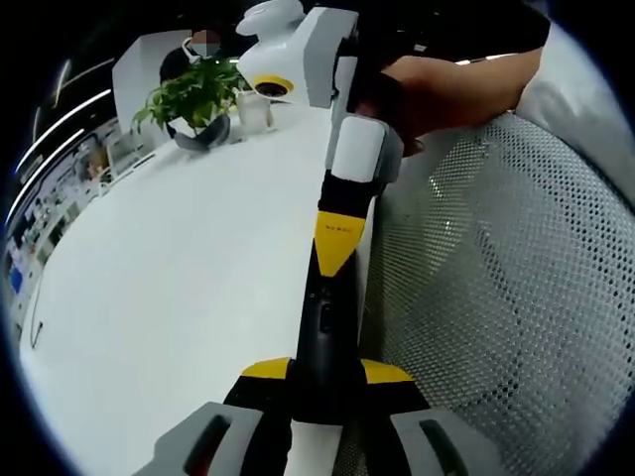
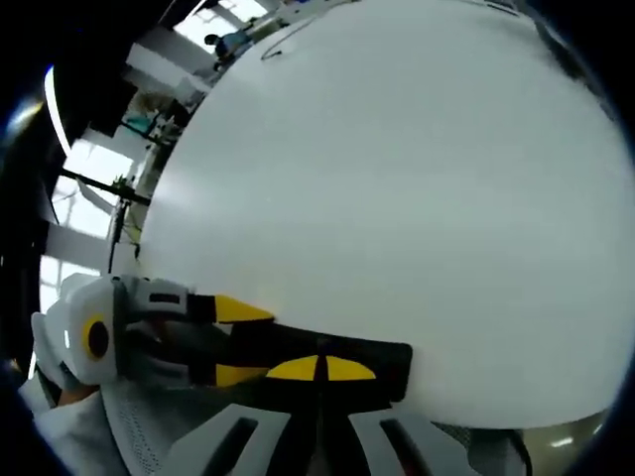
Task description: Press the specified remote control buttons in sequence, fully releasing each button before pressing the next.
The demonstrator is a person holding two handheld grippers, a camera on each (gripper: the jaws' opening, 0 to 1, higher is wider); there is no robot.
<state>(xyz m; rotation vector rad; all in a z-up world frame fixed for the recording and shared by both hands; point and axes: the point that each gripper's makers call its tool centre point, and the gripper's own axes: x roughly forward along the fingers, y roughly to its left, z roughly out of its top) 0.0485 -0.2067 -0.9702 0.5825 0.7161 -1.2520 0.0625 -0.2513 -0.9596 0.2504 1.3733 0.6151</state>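
A smooth, matte white worktop (image 1: 169, 288) is stretching away under office lighting, its long straight edge running beside a white mesh chair back (image 1: 516, 297) with a fine perforated weave. At the far end a leafy green potted plant (image 1: 193, 94) is sitting near a small pale cup (image 1: 255, 109).

In the left gripper view, the left hand-held gripper (image 1: 325, 382) is clamping its yellow-tipped jaws on the near end of a slim, dark, bar-shaped remote control (image 1: 323, 332), which is lying along the worktop edge. The right hand-held gripper (image 1: 335, 260) is reaching in from the far side, held by a person's hand (image 1: 437, 94). Its yellow jaws are pressed together into one narrow wedge, with the tip touching down on the top face of the remote.

In the right gripper view, the right gripper's jaws are meeting, closed, over the black rectangular remote at the worktop rim, and the other gripper is gripping it from the left. Beyond the remote, the broad white surface is lying open, with plenty of room on that side.
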